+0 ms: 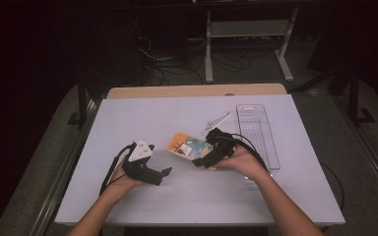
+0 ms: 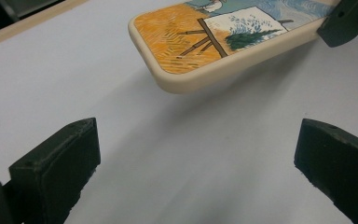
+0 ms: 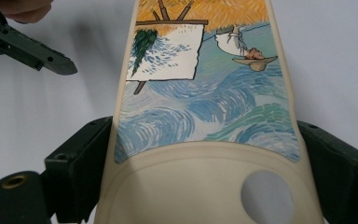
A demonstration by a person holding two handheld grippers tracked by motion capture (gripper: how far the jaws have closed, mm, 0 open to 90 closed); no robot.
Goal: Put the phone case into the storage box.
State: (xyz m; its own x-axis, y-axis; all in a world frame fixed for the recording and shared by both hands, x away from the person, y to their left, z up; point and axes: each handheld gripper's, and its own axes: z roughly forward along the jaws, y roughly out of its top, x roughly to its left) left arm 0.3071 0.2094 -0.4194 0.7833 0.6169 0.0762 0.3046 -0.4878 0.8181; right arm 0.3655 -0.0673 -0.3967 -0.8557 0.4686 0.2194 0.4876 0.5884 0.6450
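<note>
A cream phone case (image 1: 185,145) printed with a painting of blue swirls and an orange field is held at one end by my right gripper (image 1: 203,159). In the right gripper view the jaws press both long edges of the phone case (image 3: 205,112), near its camera hole. Its free orange end (image 2: 182,37) hangs a little above the white table (image 2: 121,130) and casts a shadow. My left gripper (image 1: 163,174) is open to the left of the case, with bare table between its jaws (image 2: 196,163). One left jaw tip (image 3: 37,53) shows in the right gripper view.
A clear plastic tray (image 1: 259,129) lies on the table's right side, just beyond my right hand. A wooden edge (image 1: 197,91) runs behind the white top. Cables and a white desk frame (image 1: 246,29) are on the floor farther back.
</note>
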